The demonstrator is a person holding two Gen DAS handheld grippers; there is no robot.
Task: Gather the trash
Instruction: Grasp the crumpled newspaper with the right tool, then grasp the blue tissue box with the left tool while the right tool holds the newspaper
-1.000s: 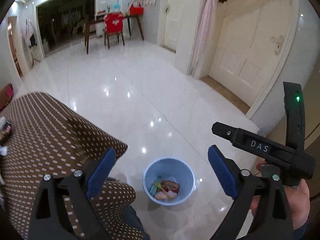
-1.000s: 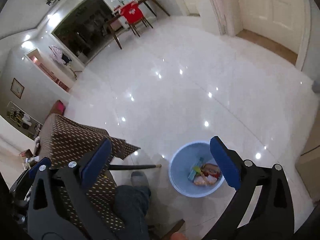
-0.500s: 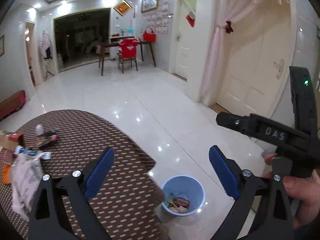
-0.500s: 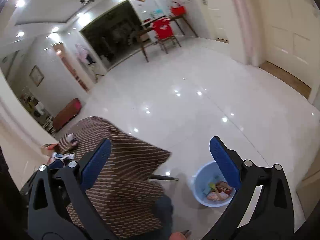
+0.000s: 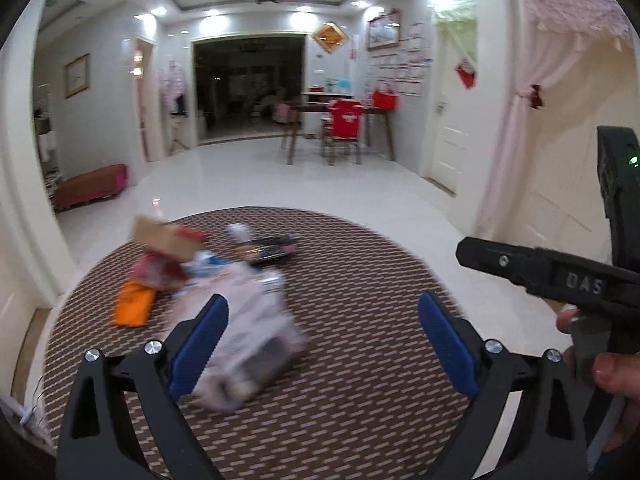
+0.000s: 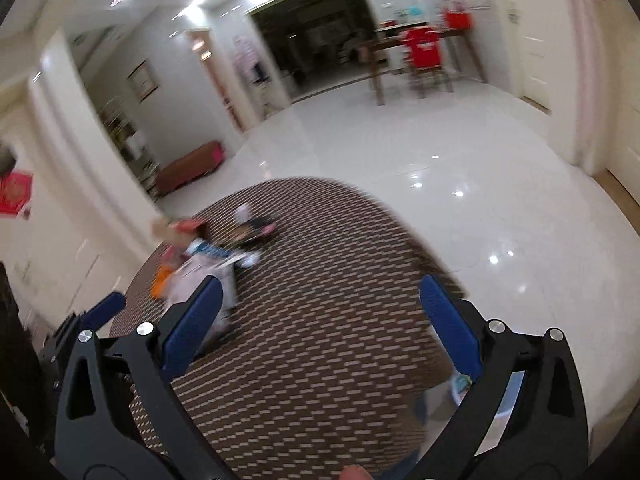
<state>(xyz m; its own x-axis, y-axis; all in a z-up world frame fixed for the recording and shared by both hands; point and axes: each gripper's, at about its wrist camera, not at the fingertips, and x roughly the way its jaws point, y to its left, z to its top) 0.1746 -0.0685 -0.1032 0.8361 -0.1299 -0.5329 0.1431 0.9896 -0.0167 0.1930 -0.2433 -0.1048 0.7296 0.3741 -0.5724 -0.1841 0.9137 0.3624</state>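
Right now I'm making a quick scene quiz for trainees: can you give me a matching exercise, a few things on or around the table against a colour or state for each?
Things:
1. flat packet
2. left hand-held gripper
3. tablecloth
4. chair cover

Colours or states:
A. red
B. brown with pale dashes
C. orange
D. open, holding nothing

Pairs: 1-C, 2-D, 3-B, 4-A
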